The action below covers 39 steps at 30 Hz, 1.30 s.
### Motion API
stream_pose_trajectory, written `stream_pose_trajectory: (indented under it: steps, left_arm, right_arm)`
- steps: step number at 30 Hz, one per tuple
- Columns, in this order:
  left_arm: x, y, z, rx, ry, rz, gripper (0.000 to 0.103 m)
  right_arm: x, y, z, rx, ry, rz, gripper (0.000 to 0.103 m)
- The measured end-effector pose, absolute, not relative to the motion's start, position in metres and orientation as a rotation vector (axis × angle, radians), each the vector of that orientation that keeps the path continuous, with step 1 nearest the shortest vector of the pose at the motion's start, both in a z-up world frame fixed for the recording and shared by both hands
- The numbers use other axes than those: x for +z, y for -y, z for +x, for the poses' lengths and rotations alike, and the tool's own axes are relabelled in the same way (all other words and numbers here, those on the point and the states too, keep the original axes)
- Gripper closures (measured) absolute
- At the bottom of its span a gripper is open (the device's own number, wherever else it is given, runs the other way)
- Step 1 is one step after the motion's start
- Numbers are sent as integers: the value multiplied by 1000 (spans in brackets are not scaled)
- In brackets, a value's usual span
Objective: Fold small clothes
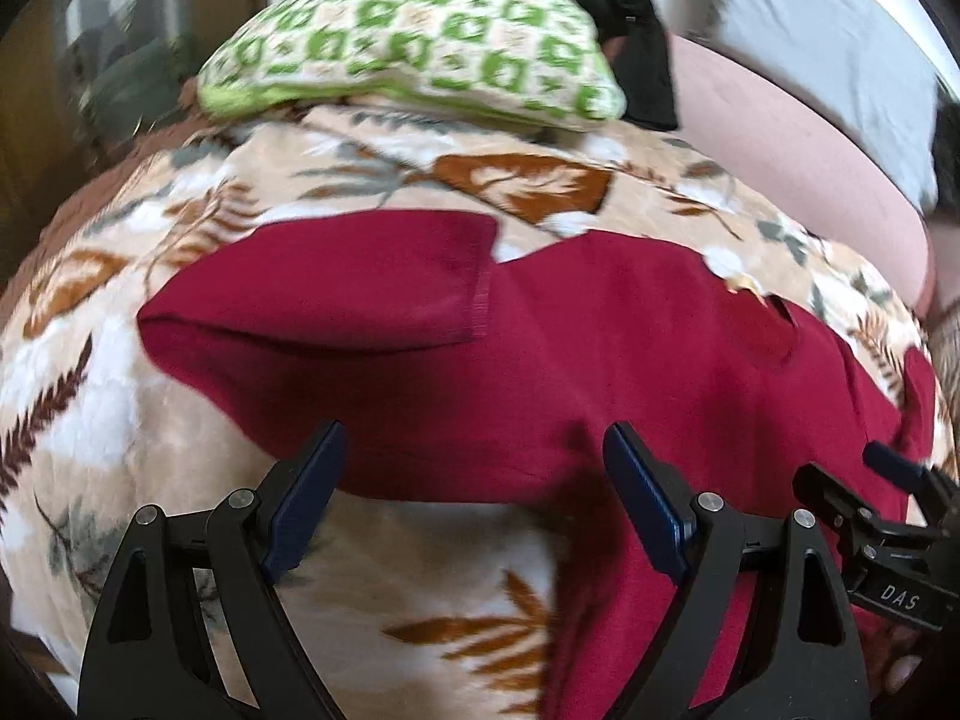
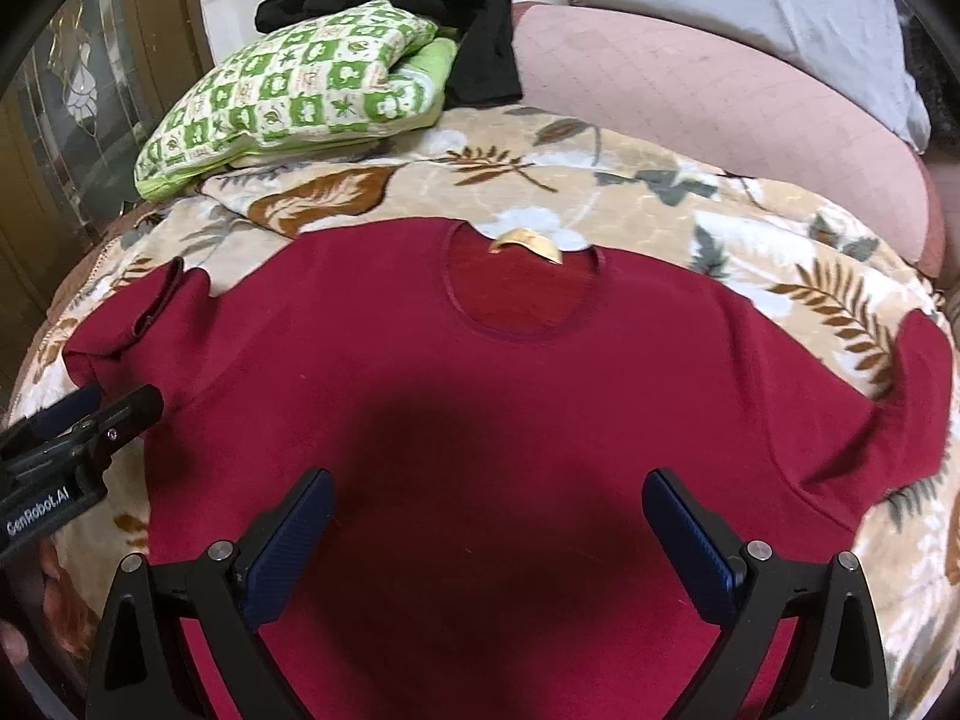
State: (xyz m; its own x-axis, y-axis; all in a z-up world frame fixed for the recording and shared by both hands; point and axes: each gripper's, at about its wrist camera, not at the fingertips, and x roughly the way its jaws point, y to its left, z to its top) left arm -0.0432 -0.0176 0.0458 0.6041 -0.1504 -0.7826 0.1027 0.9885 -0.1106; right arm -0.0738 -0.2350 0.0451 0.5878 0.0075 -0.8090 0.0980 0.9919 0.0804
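Both hand-held grippers gape, seemingly above shirt.

shirt: flat on my blanket
cushion: behind it, far left
dark garment: behind the cushion

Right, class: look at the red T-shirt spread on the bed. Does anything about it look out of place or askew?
Yes. On the red T-shirt, the left sleeve is folded over onto itself, while the right sleeve lies spread out. The neck label sticks out past the collar.
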Motion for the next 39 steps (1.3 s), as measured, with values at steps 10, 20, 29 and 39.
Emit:
stream_pose_trajectory:
  steps: [10,20,29,39]
  left_arm:
    - [42,6,-39,-116,-917,-55,16]
    - [38,-11,-33,-94,-927,-71,16]
    - [35,-23,-29,-68,-936,-80,16]
    - [35,-41,-26,-24,-939,-115,16]
  right_arm:
    - [40,208,-54,7,-962,109,8]
    - [29,193,-43,21,-1003,131,8]
    - [28,184,-32,52,-1012,144,8]
    - [40,174,-25,112,-968,213,8]
